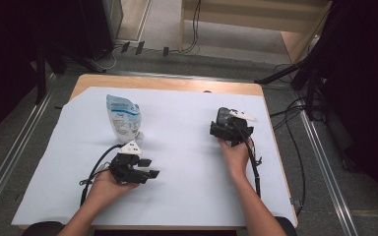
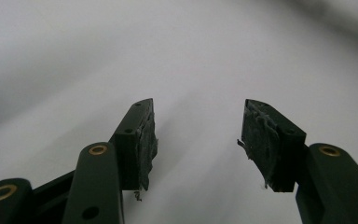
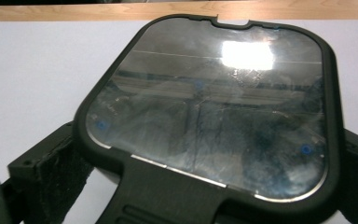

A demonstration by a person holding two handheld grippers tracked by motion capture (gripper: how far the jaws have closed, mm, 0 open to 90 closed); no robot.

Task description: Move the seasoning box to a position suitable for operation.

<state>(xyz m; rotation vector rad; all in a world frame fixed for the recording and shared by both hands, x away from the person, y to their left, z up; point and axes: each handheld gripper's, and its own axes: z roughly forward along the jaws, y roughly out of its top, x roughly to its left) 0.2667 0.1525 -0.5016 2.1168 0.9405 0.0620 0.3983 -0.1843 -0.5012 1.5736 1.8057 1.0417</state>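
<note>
Lid (image 3: 214,116), dark-rimmed with a glossy clear pane, sits pinched between the jaws of the right gripper (image 1: 230,127), well to the right of the pouch (image 1: 123,118) on the white sheet (image 1: 187,187). With so little rim caught, it could, I judge, twist or slip free. Right hand (image 1: 235,155) reaches forward. Left gripper (image 2: 198,140), near the pouch's base, points rightward, jaws spread and empty.

A black-framed glossy square lid (image 3: 214,107) sits gripped between the right gripper's (image 1: 225,124) jaws.
</note>
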